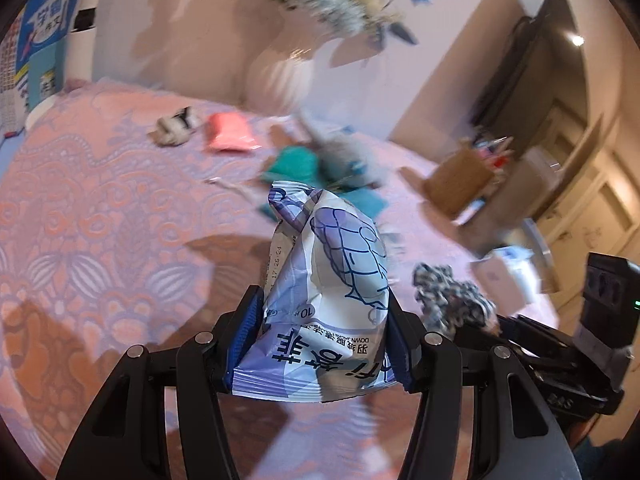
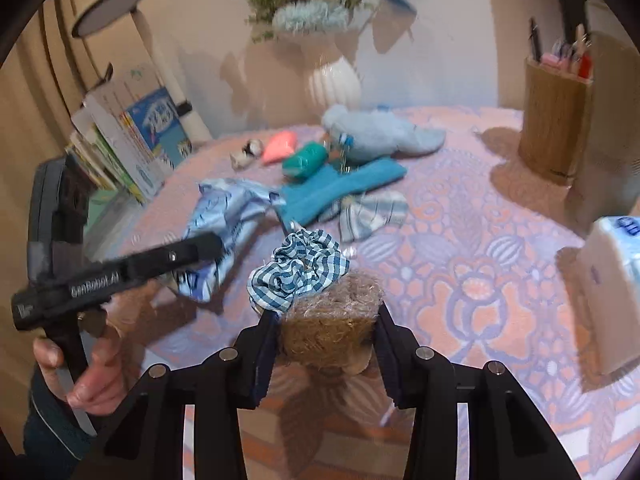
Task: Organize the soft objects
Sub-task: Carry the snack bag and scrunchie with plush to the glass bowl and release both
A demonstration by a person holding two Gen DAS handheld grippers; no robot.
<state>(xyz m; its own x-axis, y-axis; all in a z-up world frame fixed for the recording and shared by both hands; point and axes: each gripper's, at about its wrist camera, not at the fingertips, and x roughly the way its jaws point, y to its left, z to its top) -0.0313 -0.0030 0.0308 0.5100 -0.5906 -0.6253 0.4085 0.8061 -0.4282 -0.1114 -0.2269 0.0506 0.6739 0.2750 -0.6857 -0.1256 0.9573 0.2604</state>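
My left gripper [image 1: 320,312] is shut on a blue-and-white printed plastic pack [image 1: 324,300] and holds it above the patterned tablecloth; the pack also shows in the right wrist view [image 2: 224,220]. My right gripper [image 2: 326,332] is shut on a brown fuzzy soft piece [image 2: 332,324] with a blue checked scrunchie [image 2: 298,268] joined to its far end; the scrunchie also shows in the left wrist view [image 1: 452,300]. Farther back lie a teal towel [image 2: 340,188], a teal roll [image 2: 306,160], a light-blue plush toy [image 2: 380,136], a pink pouch [image 2: 280,146] and a striped cloth [image 2: 372,214].
A white vase with flowers [image 2: 332,80] stands at the back of the table. A wooden pen holder [image 2: 556,116] stands back right, books [image 2: 136,136] back left, a white box [image 2: 608,292] at the right edge. A small black-and-white item [image 2: 248,152] lies by the pouch.
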